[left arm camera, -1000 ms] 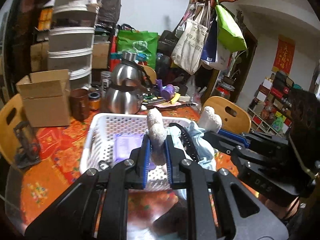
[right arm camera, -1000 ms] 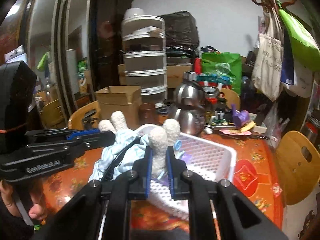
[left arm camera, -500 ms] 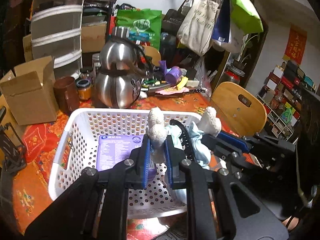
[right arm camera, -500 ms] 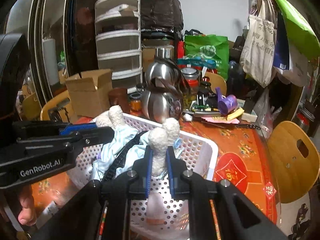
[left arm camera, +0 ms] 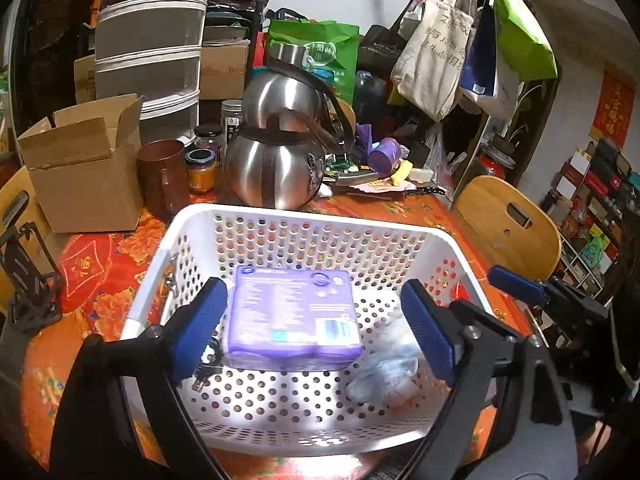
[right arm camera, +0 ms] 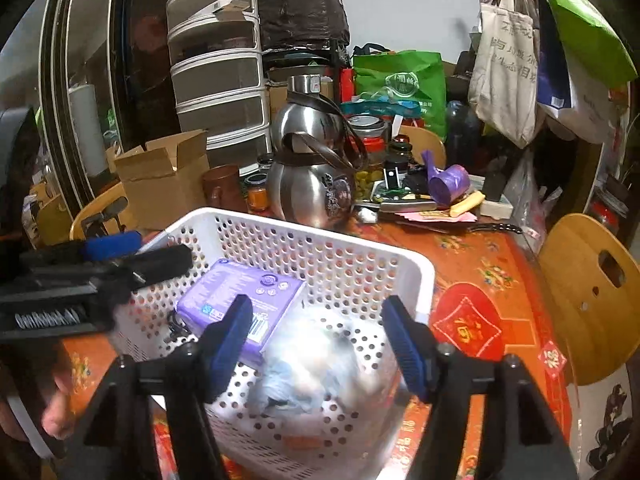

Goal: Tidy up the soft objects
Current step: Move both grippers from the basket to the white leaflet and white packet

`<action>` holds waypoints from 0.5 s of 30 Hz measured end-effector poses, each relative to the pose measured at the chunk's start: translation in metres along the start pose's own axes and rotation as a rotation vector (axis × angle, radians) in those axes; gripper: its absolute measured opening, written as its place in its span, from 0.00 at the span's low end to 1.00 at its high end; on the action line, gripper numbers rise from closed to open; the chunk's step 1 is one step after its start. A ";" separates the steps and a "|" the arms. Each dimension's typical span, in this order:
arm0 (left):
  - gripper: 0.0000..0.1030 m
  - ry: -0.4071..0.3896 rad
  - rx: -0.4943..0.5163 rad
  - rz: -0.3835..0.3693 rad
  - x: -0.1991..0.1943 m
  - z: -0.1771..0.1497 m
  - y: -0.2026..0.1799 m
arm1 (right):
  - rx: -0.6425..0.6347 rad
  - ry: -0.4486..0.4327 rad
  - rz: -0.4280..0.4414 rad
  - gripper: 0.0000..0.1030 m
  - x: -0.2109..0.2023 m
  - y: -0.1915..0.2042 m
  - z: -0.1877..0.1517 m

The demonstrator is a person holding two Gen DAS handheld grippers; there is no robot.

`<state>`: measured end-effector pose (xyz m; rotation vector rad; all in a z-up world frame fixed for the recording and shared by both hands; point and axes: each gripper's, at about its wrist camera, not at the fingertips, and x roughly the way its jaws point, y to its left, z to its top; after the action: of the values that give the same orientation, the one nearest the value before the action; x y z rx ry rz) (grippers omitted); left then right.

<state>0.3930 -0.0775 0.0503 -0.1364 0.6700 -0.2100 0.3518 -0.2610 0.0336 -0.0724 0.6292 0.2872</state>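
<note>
A white perforated basket (left arm camera: 304,216) (right arm camera: 320,236) stands on the red patterned tablecloth. A purple pack (left arm camera: 292,312) (right arm camera: 236,292) lies flat inside it. Beside the pack a pale blue and white plush toy (left arm camera: 384,372) (right arm camera: 312,368), blurred, rests on the basket floor. My left gripper (left arm camera: 312,285) (right arm camera: 164,245) hangs over the basket with its jaws opening, no pad touching anything. My right gripper (right arm camera: 316,301) (left arm camera: 520,292) is above the toy, jaws also opening, and the toy lies free below them.
Two stacked steel kettles (left arm camera: 276,168), a brown mug (left arm camera: 164,176), jars and an open cardboard box (left arm camera: 84,168) crowd the table behind the basket. A wooden chair (right arm camera: 588,300) stands to the right. A black plug (left arm camera: 206,360) lies in the basket. A hand (right arm camera: 56,412) shows at lower left.
Both grippers were shut on the plush toy's limbs above the basket. They sank toward the basket and opened, and the toy has dropped inside beside the purple pack.
</note>
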 end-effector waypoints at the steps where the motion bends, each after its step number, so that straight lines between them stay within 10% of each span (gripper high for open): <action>1: 0.86 0.004 0.001 0.000 -0.001 0.000 0.003 | -0.005 0.007 -0.008 0.68 0.000 0.000 -0.002; 15: 0.88 0.032 0.030 0.014 -0.017 -0.020 0.018 | 0.038 0.012 -0.017 0.72 -0.012 0.001 -0.017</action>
<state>0.3704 -0.0569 0.0415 -0.0992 0.6988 -0.2089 0.3326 -0.2659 0.0265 -0.0429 0.6452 0.2580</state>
